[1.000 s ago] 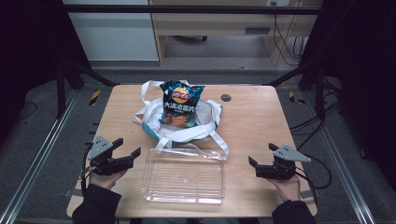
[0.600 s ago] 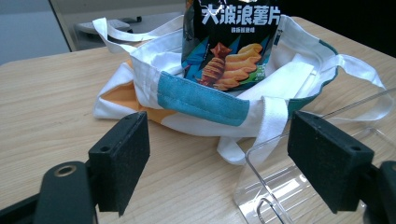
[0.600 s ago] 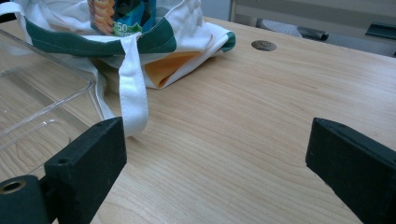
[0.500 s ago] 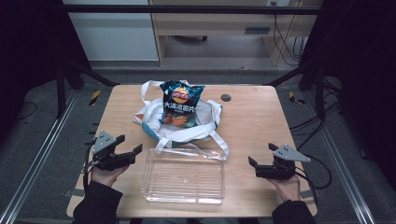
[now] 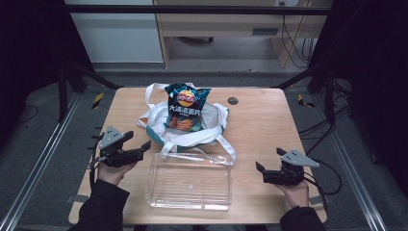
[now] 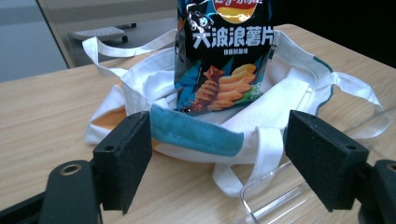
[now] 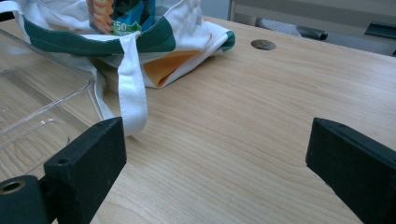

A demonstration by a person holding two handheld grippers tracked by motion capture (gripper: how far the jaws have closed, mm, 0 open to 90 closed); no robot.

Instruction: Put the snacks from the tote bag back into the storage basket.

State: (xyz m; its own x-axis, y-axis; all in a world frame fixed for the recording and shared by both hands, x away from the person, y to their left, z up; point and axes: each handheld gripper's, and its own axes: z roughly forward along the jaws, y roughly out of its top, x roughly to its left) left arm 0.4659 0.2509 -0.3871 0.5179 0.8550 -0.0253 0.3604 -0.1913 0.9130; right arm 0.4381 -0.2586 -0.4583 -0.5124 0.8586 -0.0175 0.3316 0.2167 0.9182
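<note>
1. Since a second ago, the left tongs [image 5: 139,150] have lifted and edged toward the white cloth tote bag [image 5: 211,126]; their jaws stand wide apart.
2. Right tongs [image 5: 262,172], also spread wide, hover over the pale wooden tabletop [image 5: 269,130].
3. Upright in the tote stands a glossy crisp packet [image 5: 185,108].
4. Just in front lies a clear rectangular plastic tray [image 5: 190,182].

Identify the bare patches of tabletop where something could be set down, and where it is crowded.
Free: the right side, between the tote bag and right gripper, and the far-left corner. Crowded: the middle, where crisp packet, bag straps and clear tray meet near the left gripper.
</note>
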